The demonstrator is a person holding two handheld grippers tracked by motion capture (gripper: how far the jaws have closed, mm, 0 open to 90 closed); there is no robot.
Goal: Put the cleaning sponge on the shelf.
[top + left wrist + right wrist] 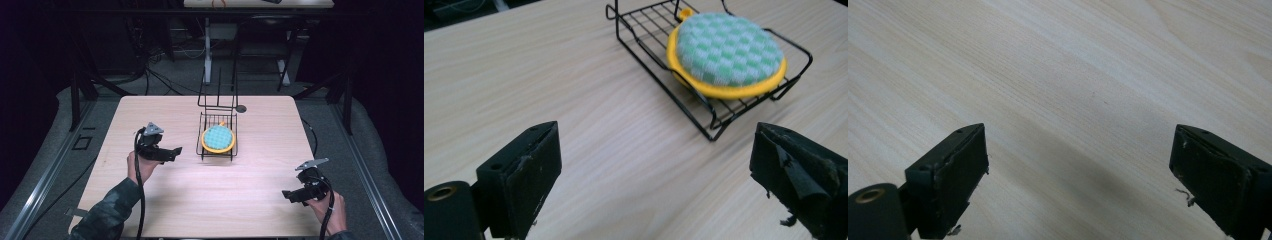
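The round green and yellow pad lies in the black wire basket mid-table; the left gripper is wide open beside it, holding nothing; the right gripper is wide open too, far off

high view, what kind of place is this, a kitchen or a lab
Most likely a lab or recording workspace, not a kitchen: a bare wooden table stands among dark metal frames, with cables on the floor and another table behind.

One wire rack, one round green-yellow pad, two tools: left, right.
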